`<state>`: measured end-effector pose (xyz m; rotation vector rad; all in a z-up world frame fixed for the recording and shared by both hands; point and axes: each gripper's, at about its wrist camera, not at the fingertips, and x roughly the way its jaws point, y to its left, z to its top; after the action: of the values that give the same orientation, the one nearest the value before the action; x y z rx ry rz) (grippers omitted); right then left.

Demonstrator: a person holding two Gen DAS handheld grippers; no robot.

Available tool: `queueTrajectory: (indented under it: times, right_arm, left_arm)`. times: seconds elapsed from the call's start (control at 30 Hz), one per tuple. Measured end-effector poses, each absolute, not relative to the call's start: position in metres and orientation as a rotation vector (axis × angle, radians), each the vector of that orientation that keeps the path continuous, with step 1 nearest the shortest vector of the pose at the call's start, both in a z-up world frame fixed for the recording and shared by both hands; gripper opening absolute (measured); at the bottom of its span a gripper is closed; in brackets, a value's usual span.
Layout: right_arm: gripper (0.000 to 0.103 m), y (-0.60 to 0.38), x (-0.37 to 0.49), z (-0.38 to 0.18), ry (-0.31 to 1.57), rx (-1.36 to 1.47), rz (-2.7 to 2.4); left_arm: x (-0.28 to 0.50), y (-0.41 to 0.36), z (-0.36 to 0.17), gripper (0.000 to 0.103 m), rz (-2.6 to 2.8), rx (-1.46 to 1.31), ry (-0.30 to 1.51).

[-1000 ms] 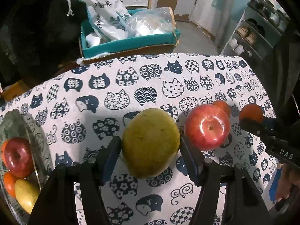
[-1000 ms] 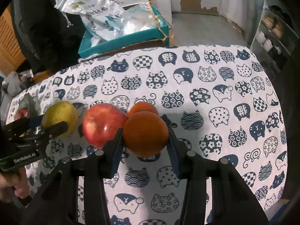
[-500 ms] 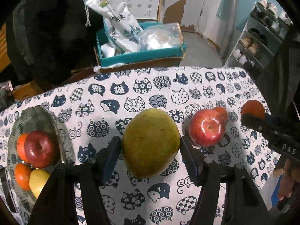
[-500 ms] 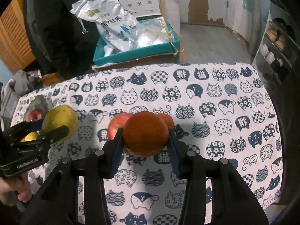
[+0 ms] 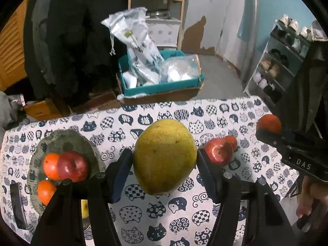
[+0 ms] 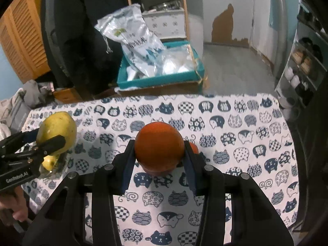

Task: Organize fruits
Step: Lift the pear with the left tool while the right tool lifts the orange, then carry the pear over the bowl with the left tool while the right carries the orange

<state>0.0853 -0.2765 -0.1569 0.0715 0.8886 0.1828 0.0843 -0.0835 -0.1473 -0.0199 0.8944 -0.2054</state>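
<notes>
At the left of the left wrist view I've got the glass plate (image 5: 67, 141) with oranges and a red apple in it. Centre frame, my left gripper (image 5: 164, 162) has its fingers (image 5: 121, 172) clamped on the mango (image 5: 165, 155), clear of the table (image 5: 215, 110). It looks heavy and smooth-skinned, so I'm holding across its widest part; squeeze harder and it could bruise. Right of it, an apple (image 5: 218, 152) lies on the cloth. In the right wrist view, my right gripper (image 6: 160, 153) grips the orange (image 6: 160, 143) at mid-frame: firm, light, round, held at its equator.
</notes>
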Motion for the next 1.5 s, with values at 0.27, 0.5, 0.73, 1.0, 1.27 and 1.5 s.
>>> queueTrajectory:
  times: [0.27, 0.5, 0.73, 1.0, 1.27, 1.5]
  right_arm:
    - [0.043, -0.262, 0.072, -0.125, 0.826, 0.044, 0.2]
    - [0.043, -0.244, 0.062, -0.102, 0.782, 0.024, 0.24]
    - [0.043, -0.22, 0.056, -0.082, 0.742, 0.01, 0.293]
    - [0.043, -0.191, 0.057, -0.068, 0.722, -0.004, 0.346]
    - [0.043, -0.157, 0.064, -0.065, 0.723, -0.018, 0.399]
    - [0.043, -0.121, 0.075, -0.073, 0.749, -0.03, 0.44]
  left_arm:
    - [0.065, -0.064, -0.119, 0.066, -0.187, -0.02, 0.829]
    - [0.048, -0.044, -0.096, 0.066, -0.175, -0.04, 0.78]
    - [0.037, -0.021, -0.086, 0.066, -0.148, -0.067, 0.757]
    - [0.026, 0.005, -0.079, 0.066, -0.108, -0.091, 0.734]
    - [0.02, 0.034, -0.077, 0.066, -0.06, -0.117, 0.722]
    - [0.014, 0.064, -0.085, 0.066, -0.01, -0.146, 0.74]
